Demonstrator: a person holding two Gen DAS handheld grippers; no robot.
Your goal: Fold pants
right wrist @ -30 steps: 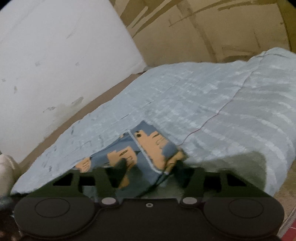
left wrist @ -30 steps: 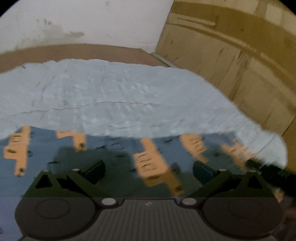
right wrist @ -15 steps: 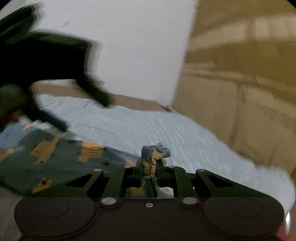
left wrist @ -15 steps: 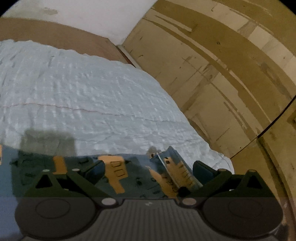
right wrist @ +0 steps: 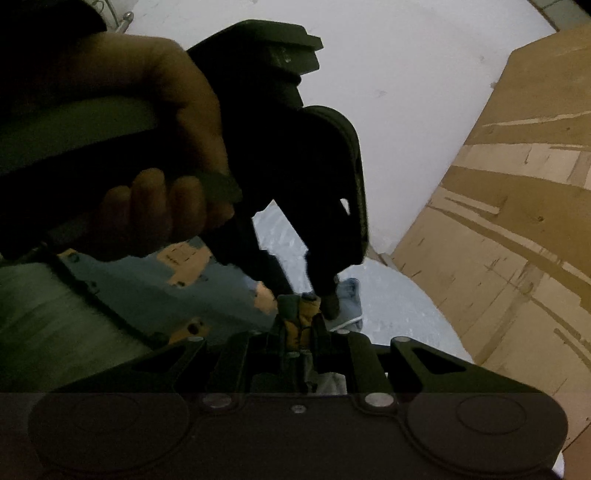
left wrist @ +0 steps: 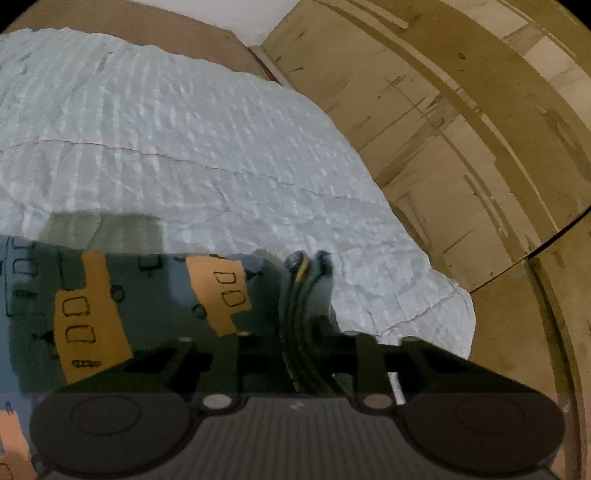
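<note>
Ahead of you lies a pale blue-white bedspread [left wrist: 207, 140], ribbed and wrinkled, with a thin crease line running across it. It covers a bed whose brown wooden edge [left wrist: 155, 26] shows along the far side. To your right stand tan plywood panels [left wrist: 461, 122], scuffed and streaked, with darker bands across them. A white wall [right wrist: 406, 74] rises behind the bed and meets the plywood at the corner.
</note>
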